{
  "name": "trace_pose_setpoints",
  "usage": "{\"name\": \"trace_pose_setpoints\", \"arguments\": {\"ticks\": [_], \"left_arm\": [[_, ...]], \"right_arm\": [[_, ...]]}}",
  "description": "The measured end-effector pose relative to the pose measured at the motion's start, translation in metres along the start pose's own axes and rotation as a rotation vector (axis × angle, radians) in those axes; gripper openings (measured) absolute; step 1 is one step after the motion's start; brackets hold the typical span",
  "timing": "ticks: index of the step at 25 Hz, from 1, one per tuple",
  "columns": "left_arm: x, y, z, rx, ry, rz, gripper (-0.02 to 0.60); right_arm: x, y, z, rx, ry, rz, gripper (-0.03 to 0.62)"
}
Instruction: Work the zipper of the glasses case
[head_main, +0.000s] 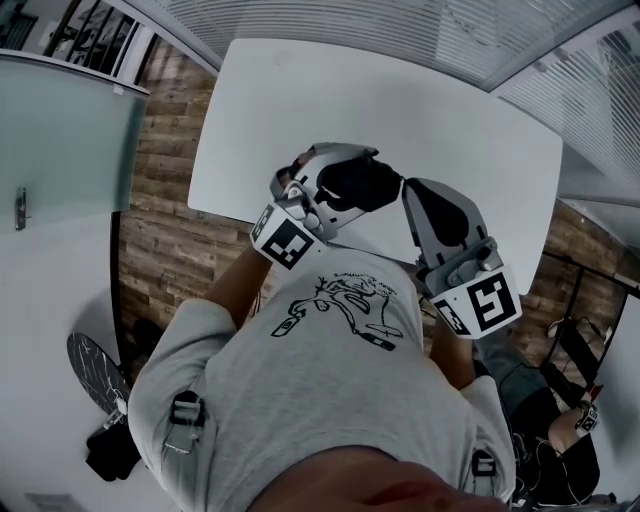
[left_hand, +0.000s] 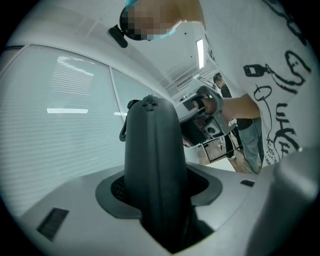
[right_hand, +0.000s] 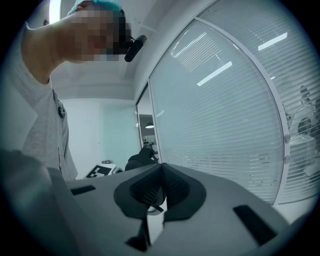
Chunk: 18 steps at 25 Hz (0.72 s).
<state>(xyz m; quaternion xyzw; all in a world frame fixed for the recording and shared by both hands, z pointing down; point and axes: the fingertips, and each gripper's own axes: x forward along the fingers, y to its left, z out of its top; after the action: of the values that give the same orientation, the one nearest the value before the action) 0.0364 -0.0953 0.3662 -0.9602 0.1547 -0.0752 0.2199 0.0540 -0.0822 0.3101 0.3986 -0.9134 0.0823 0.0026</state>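
Black glasses case (head_main: 358, 183) is up in the air in front of my operator's chest, just over the near edge of the white table (head_main: 400, 110), not resting on anything. From the head view its long axis runs roughly side to side. One end is buried in the left gripper (head_main: 330, 190) and the free end points across at the right gripper (head_main: 408, 188), which sits just beside that end. I can't tell if they actually touch.

In the left gripper view the case runs straight out along the jaws. Both pads are pressed onto its sides, so that's a firm clamp. There's a zipper fitting (left_hand: 149, 101) at the far tip and a small loop (left_hand: 123, 132) hanging off the left side. I can't see any of the inside of the case from here, so no idea what's in it.

Right gripper view: jaws fully together. There's a thin dark sliver low in the gap that I can't identify, and the case shows off beyond them, not in the grip.

Writing-wise, nothing readable. The grey t-shirt has a black scribbly line drawing (head_main: 340, 310), and each gripper carries a marker cube (head_main: 288, 243) (head_main: 487, 303) with black-and-white square patterns
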Motion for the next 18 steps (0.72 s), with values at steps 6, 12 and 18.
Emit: {"name": "trace_pose_setpoints", "arguments": {"ticks": [6, 12, 18], "left_arm": [[-0.006, -0.002, 0.022, -0.020, -0.076, -0.052, 0.250], [-0.005, -0.004, 0.030, -0.099, -0.149, -0.120, 0.250], [-0.002, -0.004, 0.031, -0.193, -0.189, -0.153, 0.250]], "right_arm": [[-0.003, 0.008, 0.005, 0.010, -0.001, 0.014, 0.005], [0.000, 0.005, 0.000, 0.017, 0.002, 0.038, 0.005], [0.000, 0.001, 0.000, 0.015, 0.002, 0.074, 0.005]]}}
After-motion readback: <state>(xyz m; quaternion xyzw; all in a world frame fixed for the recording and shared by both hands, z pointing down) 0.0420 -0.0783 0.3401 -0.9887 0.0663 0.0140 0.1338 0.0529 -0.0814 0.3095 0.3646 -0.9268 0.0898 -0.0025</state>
